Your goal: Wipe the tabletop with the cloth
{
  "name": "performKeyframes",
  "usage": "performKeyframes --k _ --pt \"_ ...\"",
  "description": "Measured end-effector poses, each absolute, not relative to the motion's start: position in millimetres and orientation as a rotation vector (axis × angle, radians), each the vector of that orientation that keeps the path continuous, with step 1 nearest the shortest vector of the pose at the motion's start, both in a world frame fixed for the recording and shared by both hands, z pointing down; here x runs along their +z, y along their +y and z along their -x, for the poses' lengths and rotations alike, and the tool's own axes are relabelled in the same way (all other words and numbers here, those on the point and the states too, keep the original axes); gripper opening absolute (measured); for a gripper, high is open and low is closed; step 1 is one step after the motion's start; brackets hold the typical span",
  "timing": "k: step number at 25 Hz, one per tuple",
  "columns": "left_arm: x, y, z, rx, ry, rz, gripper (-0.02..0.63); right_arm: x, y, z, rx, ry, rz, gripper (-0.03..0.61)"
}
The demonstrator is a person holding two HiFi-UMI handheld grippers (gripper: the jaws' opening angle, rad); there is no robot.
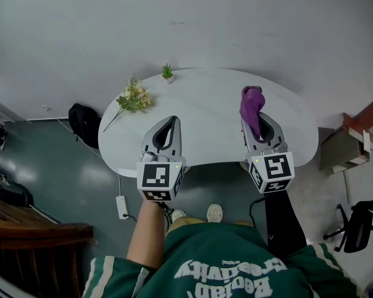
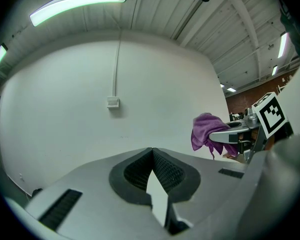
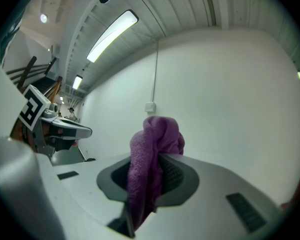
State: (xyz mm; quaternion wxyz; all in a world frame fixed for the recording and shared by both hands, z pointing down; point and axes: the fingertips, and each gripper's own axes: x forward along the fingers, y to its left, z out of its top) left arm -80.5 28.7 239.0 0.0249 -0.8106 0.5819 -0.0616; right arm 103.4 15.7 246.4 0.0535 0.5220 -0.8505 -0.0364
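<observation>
1. Head view, nearest first: left gripper and right gripper are held side by side over the near edge of the white tabletop
2. Left gripper: jaws clenched, tips meeting, nothing between them. Idle, no job in this step
3. Right gripper: jaws clamped on the purple cloth. The cloth is bunched into a lump that sticks out past the jaw tips, with a tail hanging down through the jaws
4. Both gripper views look at the wall rather than the table, so I judge both tools are held roughly level and raised. The cloth looks clear of the surface, though contact can't be confirmed either way from above
5. Step in hand, my read: cloth is gripped and carried over the table, with no wiping contact made yet
6. Next move calls for tipping the right gripper nose-down until the cloth lump presses flat on the tabletop, then sweeping sideways. Only a wad protrudes, so the contact patch will be small and will need overlapping passes
7. Farther out: flower bunch lies on the far-left part of the table and a small potted plant stands at the far edge. Sweeps on that side need to stop short or go round them
8. Right half of the table is bare, so it is the easiest place to start
</observation>
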Motion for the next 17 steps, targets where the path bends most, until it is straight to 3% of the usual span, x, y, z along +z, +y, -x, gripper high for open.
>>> performKeyframes --k 17 --pt "236.6 26.9 87.4 -0.181 1.831 2.489 0.002 245.5 11.4 -97.6 -0.110 -2.605 -1.570 0.084"
